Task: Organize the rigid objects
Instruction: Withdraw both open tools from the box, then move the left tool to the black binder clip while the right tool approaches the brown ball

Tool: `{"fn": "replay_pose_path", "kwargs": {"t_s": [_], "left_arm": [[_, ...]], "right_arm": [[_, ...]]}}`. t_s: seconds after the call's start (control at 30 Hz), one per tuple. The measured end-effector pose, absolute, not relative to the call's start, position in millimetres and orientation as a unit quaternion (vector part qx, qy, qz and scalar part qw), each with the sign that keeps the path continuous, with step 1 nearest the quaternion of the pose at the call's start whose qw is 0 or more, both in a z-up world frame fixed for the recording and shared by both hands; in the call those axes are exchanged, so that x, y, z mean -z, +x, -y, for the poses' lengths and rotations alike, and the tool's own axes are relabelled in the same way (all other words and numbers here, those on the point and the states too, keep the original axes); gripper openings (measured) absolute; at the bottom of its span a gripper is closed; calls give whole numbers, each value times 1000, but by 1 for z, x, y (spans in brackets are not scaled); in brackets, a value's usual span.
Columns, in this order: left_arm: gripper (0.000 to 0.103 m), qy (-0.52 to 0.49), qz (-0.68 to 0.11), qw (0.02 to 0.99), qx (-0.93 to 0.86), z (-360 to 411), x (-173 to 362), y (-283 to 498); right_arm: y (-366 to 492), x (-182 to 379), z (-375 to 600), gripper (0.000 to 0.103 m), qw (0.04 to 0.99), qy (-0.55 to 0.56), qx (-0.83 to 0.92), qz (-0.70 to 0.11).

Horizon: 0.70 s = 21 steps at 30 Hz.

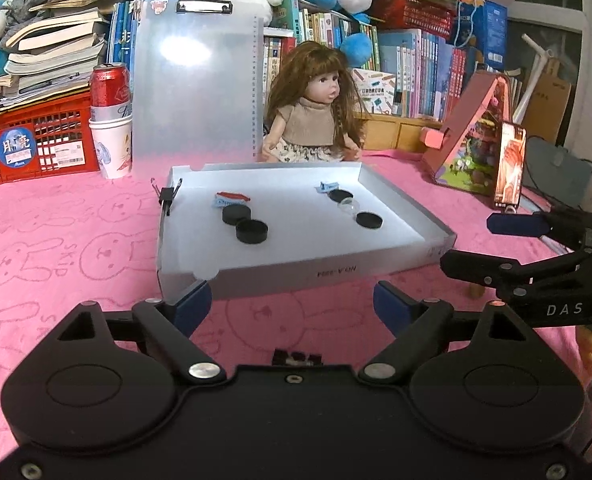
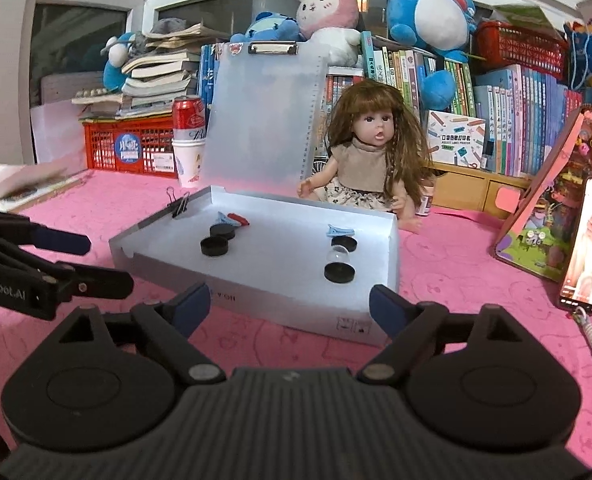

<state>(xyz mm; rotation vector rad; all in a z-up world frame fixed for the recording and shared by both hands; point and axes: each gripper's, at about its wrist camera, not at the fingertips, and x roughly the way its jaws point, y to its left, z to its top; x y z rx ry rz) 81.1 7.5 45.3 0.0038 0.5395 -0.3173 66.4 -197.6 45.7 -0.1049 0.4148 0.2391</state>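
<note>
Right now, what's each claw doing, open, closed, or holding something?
Left claw: open, holding nothing.
Right claw: open, holding nothing.

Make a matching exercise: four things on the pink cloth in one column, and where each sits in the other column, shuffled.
Things
1. binder clip
2. red can
3. doll
4. phone

Places
A. sitting behind the tray's far wall
B. propped upright at the right edge of the scene
C. clipped on the left wall of the tray
D. standing in a stack of white paper cups

Pairs: 1-C, 2-D, 3-A, 4-B
</note>
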Motion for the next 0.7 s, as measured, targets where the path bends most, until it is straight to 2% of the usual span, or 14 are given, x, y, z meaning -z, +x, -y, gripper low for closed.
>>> {"fn": "replay_pose_path", "kwargs": {"t_s": [0.7], "left_arm": [[88, 21, -279, 950, 139, -12, -22, 60]], "right_arm": [[47, -22, 207, 95, 968, -61, -104, -221]]}}
